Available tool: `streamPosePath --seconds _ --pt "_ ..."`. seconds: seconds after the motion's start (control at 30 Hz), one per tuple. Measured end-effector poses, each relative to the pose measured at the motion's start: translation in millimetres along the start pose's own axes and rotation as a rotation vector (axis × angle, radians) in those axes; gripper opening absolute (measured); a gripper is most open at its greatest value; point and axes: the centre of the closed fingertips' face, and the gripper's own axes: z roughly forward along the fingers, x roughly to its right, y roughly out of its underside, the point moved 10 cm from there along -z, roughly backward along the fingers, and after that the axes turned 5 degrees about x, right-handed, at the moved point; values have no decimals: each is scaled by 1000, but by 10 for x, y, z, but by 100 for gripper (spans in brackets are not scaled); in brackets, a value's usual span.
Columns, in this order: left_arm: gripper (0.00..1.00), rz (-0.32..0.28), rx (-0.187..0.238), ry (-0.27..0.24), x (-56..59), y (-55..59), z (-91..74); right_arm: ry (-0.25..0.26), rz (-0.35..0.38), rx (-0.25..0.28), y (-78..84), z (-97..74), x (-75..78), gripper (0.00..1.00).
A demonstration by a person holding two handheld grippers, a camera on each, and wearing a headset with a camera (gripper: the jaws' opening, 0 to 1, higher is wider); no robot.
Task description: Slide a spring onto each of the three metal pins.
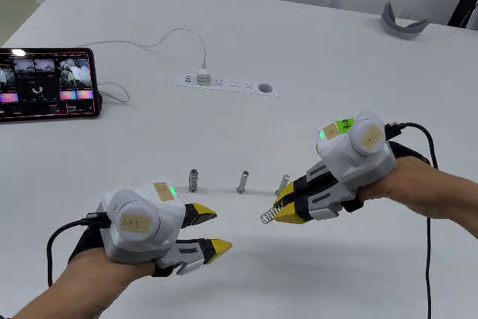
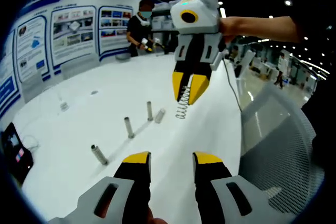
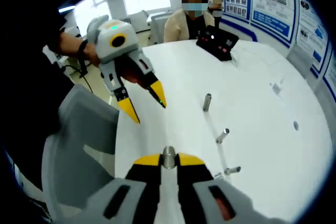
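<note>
Spring (image 1: 268, 216) half hidden inside right tool (image 1: 283, 207)

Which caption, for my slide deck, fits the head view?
Right gripper holds a spring beside three metal pins; the leftmost pin already wears one; left gripper is open.

White desk (image 1: 299, 57): 3 metal pins (image 1: 243, 182) in row near front, left one w/ spring (image 1: 193, 180); tablet (image 1: 48, 84) left edge, power strip (image 1: 224, 84) mid, grey curved piece (image 1: 403, 24) far right.

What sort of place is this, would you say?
Probably an open office or showroom: printed display boards line the wall, and a large white table carries a power strip and a tablet.
</note>
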Motion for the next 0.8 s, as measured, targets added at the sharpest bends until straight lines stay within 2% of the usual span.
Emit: streamPosePath --seconds 0.2,0.47,0.8 --pt "35 -24 -1 -31 -56 54 -69 16 9 -20 52 -15 38 12" --pt "42 -64 -3 -77 -137 127 -144 50 30 -55 135 -32 165 12" --pt "50 -96 -10 -115 -195 197 -229 75 48 -70 153 -12 284 12"
